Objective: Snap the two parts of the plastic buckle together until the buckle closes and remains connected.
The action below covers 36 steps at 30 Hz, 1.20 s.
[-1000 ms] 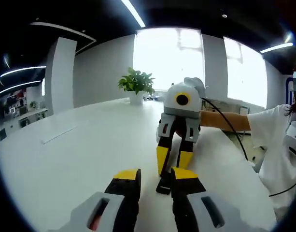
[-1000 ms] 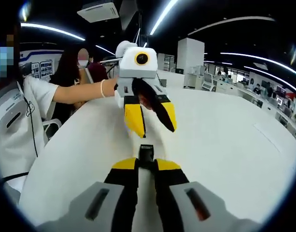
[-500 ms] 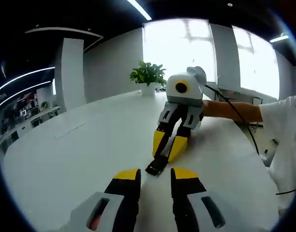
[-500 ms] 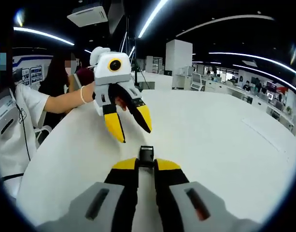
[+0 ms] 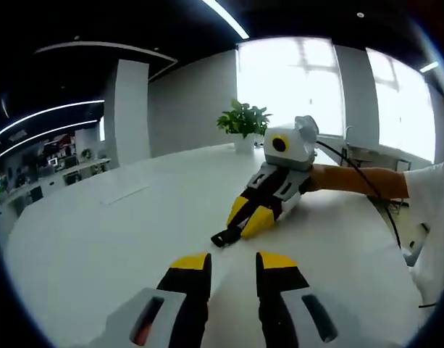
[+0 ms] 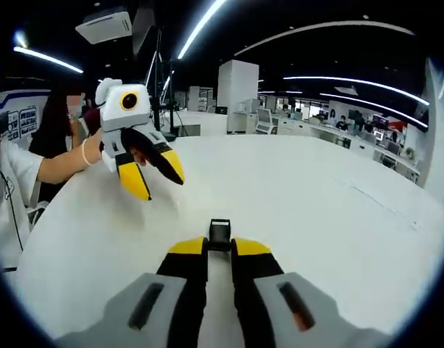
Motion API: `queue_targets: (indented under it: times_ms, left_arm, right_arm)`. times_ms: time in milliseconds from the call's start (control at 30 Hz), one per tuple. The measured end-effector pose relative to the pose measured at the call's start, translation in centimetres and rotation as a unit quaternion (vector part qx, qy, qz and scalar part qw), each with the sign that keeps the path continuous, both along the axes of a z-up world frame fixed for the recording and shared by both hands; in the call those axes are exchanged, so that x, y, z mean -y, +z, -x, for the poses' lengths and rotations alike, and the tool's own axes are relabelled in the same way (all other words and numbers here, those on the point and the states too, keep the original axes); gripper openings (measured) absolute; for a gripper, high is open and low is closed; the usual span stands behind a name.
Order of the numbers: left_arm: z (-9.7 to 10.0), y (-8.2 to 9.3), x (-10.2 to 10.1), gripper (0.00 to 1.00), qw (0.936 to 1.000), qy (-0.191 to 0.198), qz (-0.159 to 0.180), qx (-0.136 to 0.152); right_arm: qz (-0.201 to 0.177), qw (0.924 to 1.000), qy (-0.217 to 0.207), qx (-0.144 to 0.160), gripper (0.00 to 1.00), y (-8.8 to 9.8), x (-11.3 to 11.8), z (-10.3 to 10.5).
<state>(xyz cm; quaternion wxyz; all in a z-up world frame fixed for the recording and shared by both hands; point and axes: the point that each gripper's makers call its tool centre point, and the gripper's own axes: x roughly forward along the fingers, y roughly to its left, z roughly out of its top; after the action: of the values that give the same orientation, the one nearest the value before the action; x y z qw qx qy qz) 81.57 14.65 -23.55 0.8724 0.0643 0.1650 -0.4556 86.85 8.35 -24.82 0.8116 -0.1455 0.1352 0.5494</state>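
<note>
Right gripper [image 6: 220, 249]: we see its yellow-tipped jaws clamped on the black plastic buckle [image 6: 219, 234], centre of its view.
Left gripper [image 6: 151, 172]: jaws spread, holding nothing, upper left.
White round table [image 6: 294, 196]: beneath both.

right claw [image 5: 245, 222] gripping buckle [image 5: 223, 236], white table [image 5: 120, 239]

White-bodied gripper [image 5: 222, 264] — black jaws, yellow tips (black cable trailing), white sleeve [image 5: 433, 203]
</note>
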Motion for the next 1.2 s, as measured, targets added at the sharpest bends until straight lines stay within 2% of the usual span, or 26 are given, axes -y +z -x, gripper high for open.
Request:
queue_targets:
  times_ms: [200, 500, 800, 900, 1200]
  left_arm:
    - [-0.2, -0.4, -0.4, 0.24, 1.0, 0.009, -0.004, -0.002]
    - [-0.1, -0.4, -0.5, 0.24, 0.9997, 0.023, 0.003, -0.006]
    - [-0.3, -0.1, -0.8, 0.24, 0.9986, 0.047, 0.013, -0.02]
    - [-0.5, -0.3, -1.1, 0.24, 0.9982, 0.054, 0.013, -0.021]
    - [-0.9, -1.0, -1.5, 0.23, 0.998, 0.06, -0.006, -0.018]
  right_arm:
    - [-0.013, 0.9988, -0.046, 0.007, 0.12, 0.3, 0.1, -2.4]
    - [-0.021, 0.9952, -0.095, 0.007, 0.12, 0.2, -0.6, -4.3]
    - [-0.012, 0.989, -0.148, 0.002, 0.12, -0.1, -1.3, -6.8]
    - [-0.013, 0.9868, -0.161, 0.0, 0.12, -0.1, -1.4, -6.9]
    - [-0.003, 0.9875, -0.157, -0.002, 0.12, -0.5, -1.7, -6.5]
